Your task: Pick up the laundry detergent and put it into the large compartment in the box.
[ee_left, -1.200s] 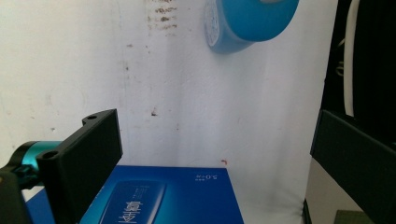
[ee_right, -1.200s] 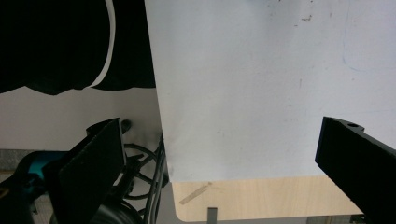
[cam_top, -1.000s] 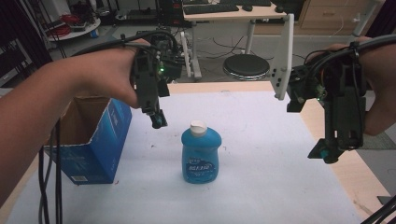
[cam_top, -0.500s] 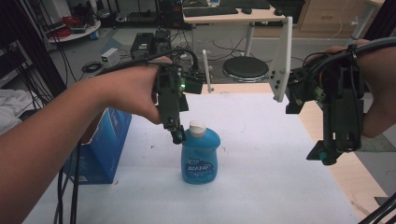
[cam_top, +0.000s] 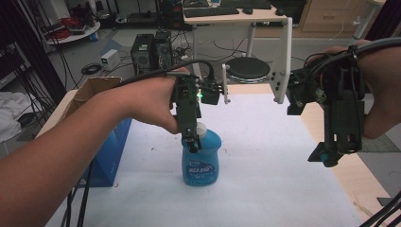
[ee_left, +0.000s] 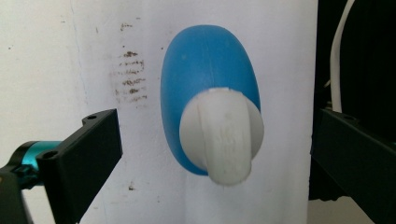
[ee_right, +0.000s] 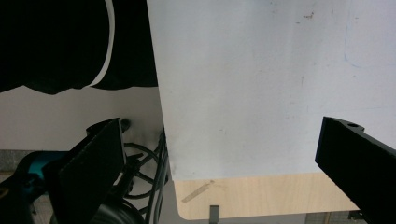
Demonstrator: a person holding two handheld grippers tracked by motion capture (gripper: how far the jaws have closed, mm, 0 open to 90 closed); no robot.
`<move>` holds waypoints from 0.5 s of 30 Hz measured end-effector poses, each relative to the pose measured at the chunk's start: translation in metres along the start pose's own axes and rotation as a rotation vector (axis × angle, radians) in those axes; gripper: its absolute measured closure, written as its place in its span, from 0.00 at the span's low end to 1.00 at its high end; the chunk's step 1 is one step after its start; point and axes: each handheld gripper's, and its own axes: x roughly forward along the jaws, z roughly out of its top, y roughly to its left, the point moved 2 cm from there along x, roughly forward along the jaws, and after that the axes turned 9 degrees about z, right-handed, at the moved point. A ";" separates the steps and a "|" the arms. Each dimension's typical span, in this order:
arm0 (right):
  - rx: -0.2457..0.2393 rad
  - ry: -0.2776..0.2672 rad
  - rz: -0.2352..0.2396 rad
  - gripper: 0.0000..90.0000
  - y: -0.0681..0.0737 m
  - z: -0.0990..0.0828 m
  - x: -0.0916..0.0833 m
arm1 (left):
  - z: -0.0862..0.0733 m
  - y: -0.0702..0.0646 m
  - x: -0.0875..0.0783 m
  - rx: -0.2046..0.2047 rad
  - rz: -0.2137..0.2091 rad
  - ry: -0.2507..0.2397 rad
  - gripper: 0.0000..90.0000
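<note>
A blue bottle point(cam_top: 202, 158) with a white cap point(cam_top: 201, 127) stands upright on the white table sheet point(cam_top: 265, 156) in the high view. My left gripper point(cam_top: 191, 142) hangs directly above it, pointing down. In the left gripper view the blue bottle point(ee_left: 208, 74) and its white cap point(ee_left: 223, 135) lie between my wide-apart jaws, and my left gripper point(ee_left: 212, 154) is open and apart from the cap. My right gripper point(cam_top: 326, 156) hovers open over the table's right edge. In the right gripper view my right gripper point(ee_right: 219, 163) has nothing between its jaws.
A blue cardboard box point(cam_top: 106, 137) with open flaps stands at the table's left. A white frame post point(cam_top: 283, 61) rises at the far edge, with a round stool point(cam_top: 248, 70) behind. The wooden table edge point(cam_top: 352, 175) runs along the right. Cables hang at the left.
My left gripper has moved right from near the box to directly over the bottle's cap and come lower. My right gripper has barely moved.
</note>
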 end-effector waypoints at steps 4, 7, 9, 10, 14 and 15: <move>-0.005 -0.001 0.000 0.01 0.000 0.000 0.000 | 0.003 -0.001 0.006 0.004 0.002 0.003 0.02; -0.004 -0.003 0.001 0.01 0.001 0.000 -0.001 | 0.004 -0.001 0.011 0.010 0.019 0.019 0.02; -0.002 -0.004 -0.001 0.01 0.001 -0.001 -0.001 | 0.005 0.000 0.015 0.003 0.022 0.020 0.02; -0.004 -0.005 0.000 0.01 0.001 -0.001 -0.001 | 0.005 0.000 0.016 0.002 0.022 0.020 0.02; -0.005 -0.005 0.001 0.01 0.001 -0.001 -0.001 | 0.007 -0.001 0.023 0.006 0.015 0.021 0.02; -0.006 -0.005 0.002 0.01 0.002 -0.001 0.000 | 0.008 -0.003 0.026 0.003 0.019 0.025 0.02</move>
